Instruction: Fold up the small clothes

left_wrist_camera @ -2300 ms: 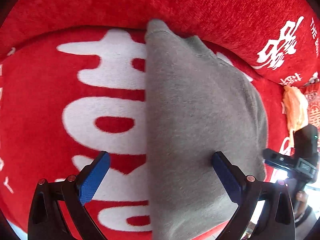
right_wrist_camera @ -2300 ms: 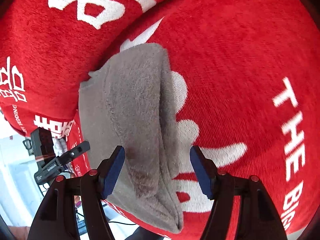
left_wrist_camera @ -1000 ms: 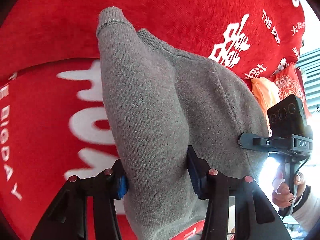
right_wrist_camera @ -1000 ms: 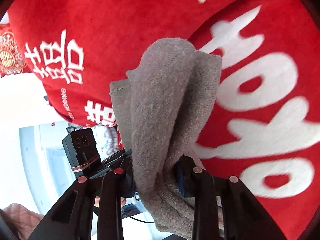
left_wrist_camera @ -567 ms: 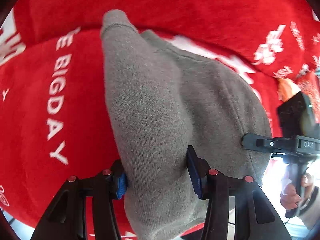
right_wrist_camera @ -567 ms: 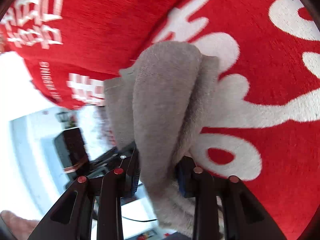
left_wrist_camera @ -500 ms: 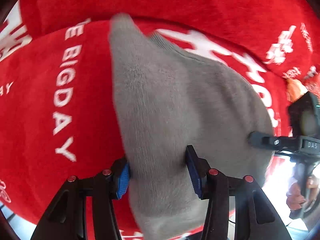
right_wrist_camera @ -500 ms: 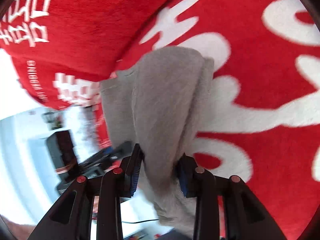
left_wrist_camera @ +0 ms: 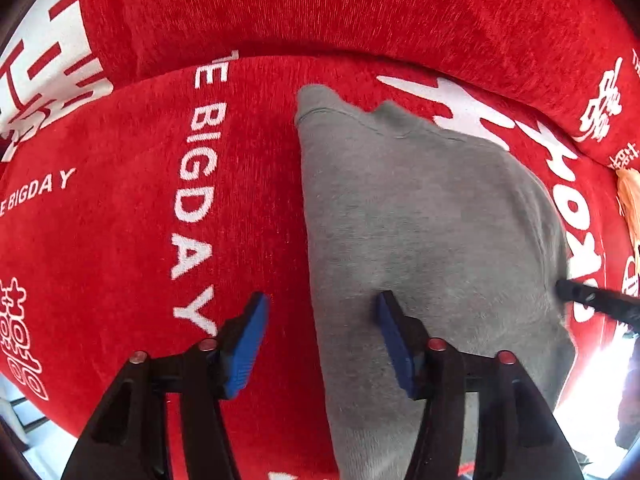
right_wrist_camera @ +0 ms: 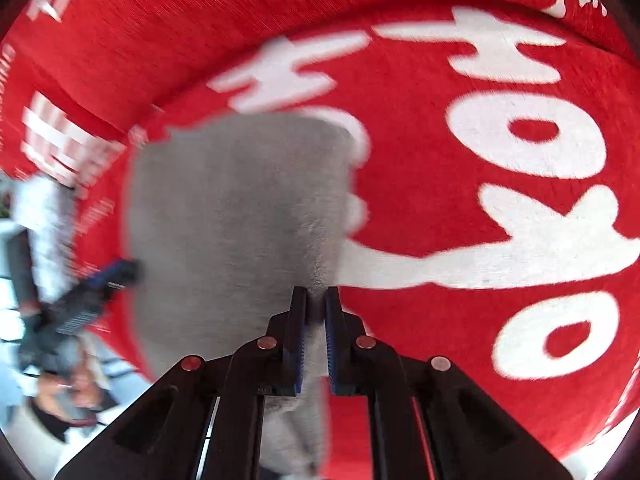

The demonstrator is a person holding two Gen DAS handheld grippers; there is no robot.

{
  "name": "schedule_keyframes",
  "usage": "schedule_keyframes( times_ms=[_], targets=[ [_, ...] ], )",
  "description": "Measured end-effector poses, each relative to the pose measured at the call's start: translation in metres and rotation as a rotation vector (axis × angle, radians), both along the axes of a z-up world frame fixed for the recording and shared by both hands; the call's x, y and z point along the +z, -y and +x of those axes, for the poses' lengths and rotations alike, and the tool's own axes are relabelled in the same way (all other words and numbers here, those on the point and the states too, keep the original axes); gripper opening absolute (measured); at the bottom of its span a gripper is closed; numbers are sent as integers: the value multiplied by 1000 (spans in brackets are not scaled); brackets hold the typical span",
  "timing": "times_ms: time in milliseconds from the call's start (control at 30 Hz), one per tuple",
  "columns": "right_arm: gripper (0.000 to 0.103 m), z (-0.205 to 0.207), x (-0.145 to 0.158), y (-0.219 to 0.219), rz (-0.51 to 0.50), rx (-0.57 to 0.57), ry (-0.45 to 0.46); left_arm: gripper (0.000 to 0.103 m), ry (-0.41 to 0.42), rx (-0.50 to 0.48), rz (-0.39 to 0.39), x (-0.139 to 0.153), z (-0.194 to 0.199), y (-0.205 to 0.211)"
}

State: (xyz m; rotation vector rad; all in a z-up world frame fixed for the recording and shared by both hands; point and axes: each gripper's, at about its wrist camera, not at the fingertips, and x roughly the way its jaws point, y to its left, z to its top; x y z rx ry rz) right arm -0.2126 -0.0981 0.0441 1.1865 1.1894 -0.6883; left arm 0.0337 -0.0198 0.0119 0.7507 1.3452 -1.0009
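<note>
While left gripper (left_wrist_camera: 320,332) opens, right gripper (right_wrist_camera: 316,320) pinches grey garment (left_wrist_camera: 420,220) edge

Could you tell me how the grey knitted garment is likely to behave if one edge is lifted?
The grey knitted garment will probably droop, being soft folded fabric. It looks light. Its fuzzy knit likely grips the red plush cover rather than sliding.

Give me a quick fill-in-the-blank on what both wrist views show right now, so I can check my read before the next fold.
1. The garment lying on the printed cover is ____ in colour.
2. The cover under it is ____ with white lettering.
3. The left gripper has its jaws opening, with only the garment's ____ between them.
4. The right gripper has its jaws ____ at the garment's edge.

Missing words: grey; red; edge; shut
</note>
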Motion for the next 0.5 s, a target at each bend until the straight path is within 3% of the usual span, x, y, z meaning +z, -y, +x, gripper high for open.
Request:
schedule_keyframes(
  times_ms=[33, 100, 233, 400, 500],
  targets=[
    [9, -3, -5, 1, 9, -14, 6, 71, 11, 3, 0, -1, 0, 1],
    [10, -10, -2, 5, 31, -54, 42, 72, 25, 12, 11, 2, 2, -1],
    [9, -15, 17, 0, -14, 5, -66, 72, 64, 6, 32, 16, 5, -10],
    [10, -23, 51, -19, -2, -22, 32, 72, 35, -2, 43, 35, -4, -30],
    [10, -13, 66, -34, -14, -10, 83, 72, 28, -16, 78, 29, -17, -38]
  ],
)
